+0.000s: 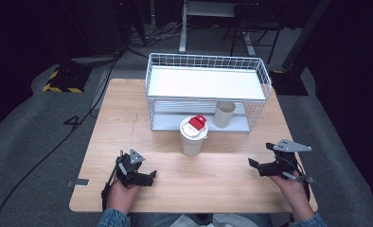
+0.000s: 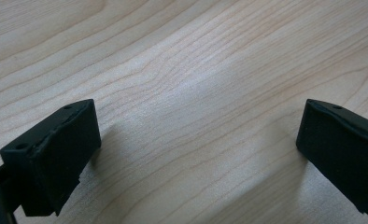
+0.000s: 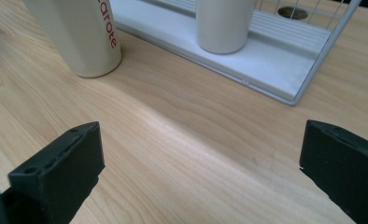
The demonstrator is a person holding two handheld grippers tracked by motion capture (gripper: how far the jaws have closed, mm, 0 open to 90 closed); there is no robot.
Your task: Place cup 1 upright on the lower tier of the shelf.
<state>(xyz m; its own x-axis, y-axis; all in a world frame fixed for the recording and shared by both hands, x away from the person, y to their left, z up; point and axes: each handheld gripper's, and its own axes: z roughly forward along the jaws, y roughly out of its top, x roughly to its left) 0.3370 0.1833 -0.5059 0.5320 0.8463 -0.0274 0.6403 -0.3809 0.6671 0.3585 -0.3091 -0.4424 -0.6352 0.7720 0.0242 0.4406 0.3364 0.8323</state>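
A cream tumbler (image 1: pixel 192 137) with a red flip lid stands on the wooden table (image 1: pixel 128 123) just in front of the white wire rack (image 1: pixel 206 90); it also appears upper left as the tumbler (image 3: pixel 79 37), with red lettering. A beige cup (image 1: pixel 224 114) stands on the rack's lower shelf, seen again as the cup (image 3: pixel 224 23). My left gripper (image 1: pixel 149 177) rests open near the front left, over bare wood (image 2: pixel 196 116). My right gripper (image 1: pixel 259 156) is open at the front right, pointing toward the tumbler and rack with nothing between its jaws (image 3: pixel 201 172).
The rack's upper shelf (image 1: pixel 203 82) is a bare white panel. Beyond the table lie grey carpet, cables, and desk legs (image 1: pixel 182 33). A yellow-black striped base (image 1: pixel 64 80) sits at the far left on the floor.
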